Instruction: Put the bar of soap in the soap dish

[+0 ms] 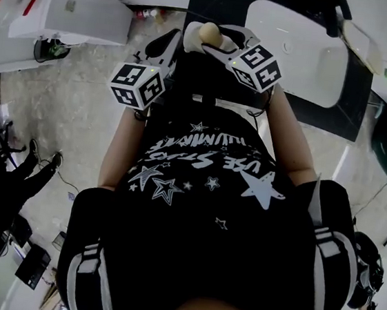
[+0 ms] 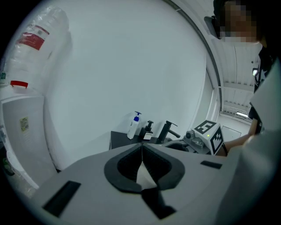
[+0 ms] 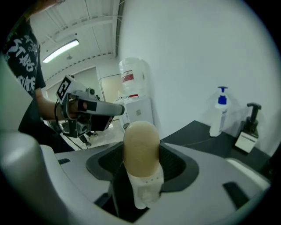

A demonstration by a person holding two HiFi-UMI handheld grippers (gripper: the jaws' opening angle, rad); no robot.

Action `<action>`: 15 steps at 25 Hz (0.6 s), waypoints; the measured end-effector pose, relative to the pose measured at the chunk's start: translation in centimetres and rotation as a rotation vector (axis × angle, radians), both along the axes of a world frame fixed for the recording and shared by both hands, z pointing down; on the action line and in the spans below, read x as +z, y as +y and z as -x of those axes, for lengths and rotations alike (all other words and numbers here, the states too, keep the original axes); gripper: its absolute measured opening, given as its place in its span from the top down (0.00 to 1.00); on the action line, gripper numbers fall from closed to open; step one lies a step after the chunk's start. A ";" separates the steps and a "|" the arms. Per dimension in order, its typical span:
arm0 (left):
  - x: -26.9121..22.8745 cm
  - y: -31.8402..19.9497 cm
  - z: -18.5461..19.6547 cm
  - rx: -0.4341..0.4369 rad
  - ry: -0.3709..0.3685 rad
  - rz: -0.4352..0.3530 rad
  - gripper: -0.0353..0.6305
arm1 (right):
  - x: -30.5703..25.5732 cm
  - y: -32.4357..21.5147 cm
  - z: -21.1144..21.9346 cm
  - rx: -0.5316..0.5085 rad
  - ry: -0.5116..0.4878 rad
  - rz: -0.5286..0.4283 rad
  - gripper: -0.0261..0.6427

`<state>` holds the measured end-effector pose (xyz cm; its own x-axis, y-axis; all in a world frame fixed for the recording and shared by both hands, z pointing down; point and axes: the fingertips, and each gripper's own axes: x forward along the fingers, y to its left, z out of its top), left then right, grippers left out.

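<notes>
Right gripper point(image 3: 142, 169) clamped on the bar of soap point(image 3: 140, 143); left gripper point(image 2: 141, 163) closed, nothing in it.
I see the soap upright between the right jaws, a white perforated piece point(image 3: 147, 191) under it, the white sink point(image 1: 295, 55) just beyond.

Beige soap point(image 3: 140, 145), star-printed black shirt point(image 1: 204, 187), seemingly white sink point(image 1: 295, 55)

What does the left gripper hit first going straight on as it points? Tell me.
Likely the dark counter, beside the white pump bottle; the white wall stands behind. The left gripper, jaws together on nothing, is clear of them, though depth is unclear.
</notes>
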<state>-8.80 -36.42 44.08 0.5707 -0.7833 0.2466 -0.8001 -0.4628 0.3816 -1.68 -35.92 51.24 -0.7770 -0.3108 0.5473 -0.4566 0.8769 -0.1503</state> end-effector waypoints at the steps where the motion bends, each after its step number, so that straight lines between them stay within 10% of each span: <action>1: 0.1 -0.3 0.0 0.008 0.001 0.003 0.93 | 0.2 0.0 0.1 -0.016 0.027 -0.014 0.56; 15: 1.9 -2.2 0.1 0.080 0.003 0.044 0.93 | 3.4 0.4 0.5 -0.156 0.271 -0.040 0.57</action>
<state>-8.92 -38.62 45.95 0.6316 -0.7237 0.2782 -0.7603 -0.5079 0.4049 -2.23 -35.56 54.61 -0.6444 -0.2249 0.7309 -0.3349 0.9422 -0.0053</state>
